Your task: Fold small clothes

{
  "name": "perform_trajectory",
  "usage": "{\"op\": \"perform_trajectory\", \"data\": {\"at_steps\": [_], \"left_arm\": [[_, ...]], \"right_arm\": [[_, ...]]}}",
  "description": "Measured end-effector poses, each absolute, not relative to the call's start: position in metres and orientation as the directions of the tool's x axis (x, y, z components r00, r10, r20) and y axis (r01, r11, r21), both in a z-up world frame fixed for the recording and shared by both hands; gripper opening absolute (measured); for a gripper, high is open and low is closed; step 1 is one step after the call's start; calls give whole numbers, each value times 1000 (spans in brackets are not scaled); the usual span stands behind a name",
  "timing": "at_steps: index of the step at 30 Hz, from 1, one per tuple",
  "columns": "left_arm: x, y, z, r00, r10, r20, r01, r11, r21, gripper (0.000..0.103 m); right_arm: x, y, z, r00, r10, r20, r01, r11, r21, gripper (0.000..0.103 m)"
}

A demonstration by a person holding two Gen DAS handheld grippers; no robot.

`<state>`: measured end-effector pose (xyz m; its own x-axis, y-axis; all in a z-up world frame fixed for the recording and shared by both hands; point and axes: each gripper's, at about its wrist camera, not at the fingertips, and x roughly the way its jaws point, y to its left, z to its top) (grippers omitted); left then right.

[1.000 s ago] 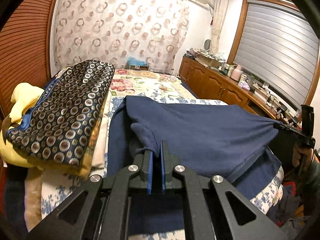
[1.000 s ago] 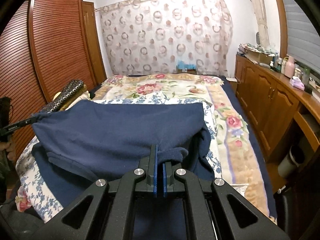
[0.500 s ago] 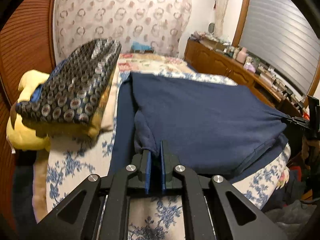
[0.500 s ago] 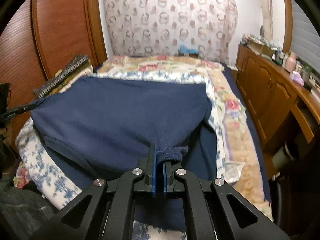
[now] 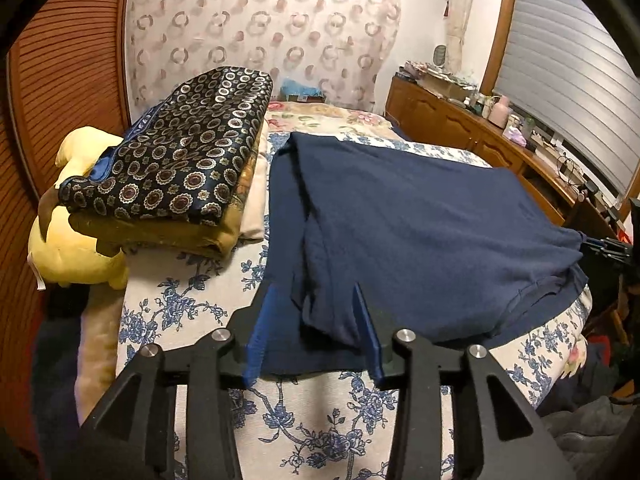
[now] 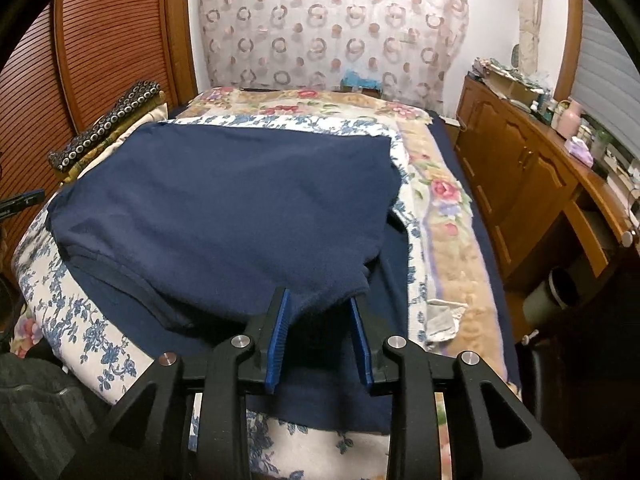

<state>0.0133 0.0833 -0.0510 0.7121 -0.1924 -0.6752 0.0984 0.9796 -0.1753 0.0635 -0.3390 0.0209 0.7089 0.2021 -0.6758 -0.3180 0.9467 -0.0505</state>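
A navy garment (image 5: 420,232) lies doubled over on the floral bed sheet (image 5: 320,420), its upper layer flat on the lower one. My left gripper (image 5: 314,288) hovers low over the near left corner. Its jaws are opening, and the corner lies slack between the blue pads (image 5: 258,332). In the right wrist view the garment (image 6: 240,208) fills the middle of the bed. My right gripper (image 6: 319,296) is at the near right corner, jaws opening, with the fabric resting loose between the pads (image 6: 276,332). Each gripper shows at the edge of the other's view.
A folded dark patterned blanket (image 5: 180,152) rests on a yellow plush toy (image 5: 76,248) at the bed's left. Wooden cabinets (image 6: 520,184) with clutter on top line the right wall. A slatted wardrobe (image 6: 108,48) stands at the left. Dark clothes (image 6: 36,400) hang off the bed's front edge.
Both grippers came down with the garment's lifted edge and laid it on the lower layer. Both pairs of jaws, shut on the corners before, have parted and let go.
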Motion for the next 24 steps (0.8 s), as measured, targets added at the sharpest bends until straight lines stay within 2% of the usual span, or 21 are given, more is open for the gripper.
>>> {"op": "perform_trajectory", "data": {"at_steps": [4, 5, 11, 24], "left_arm": [[17, 84, -56, 706, -186, -684, 93, 981, -170, 66], [19, 83, -57, 703, -186, -687, 92, 981, -171, 67], [26, 80, -62, 694, -167, -700, 82, 985, -154, 68], [42, 74, -72, 668, -128, -733, 66, 991, -114, 68]], "right_arm": [[47, -335, 28, 739, 187, -647, -304, 950, -73, 30], [47, -336, 30, 744, 190, -640, -303, 950, -71, 30], [51, -329, 22, 752, 209, -625, -319, 945, -67, 31], [107, -261, -23, 669, 315, -673, -441, 897, -19, 31]]}}
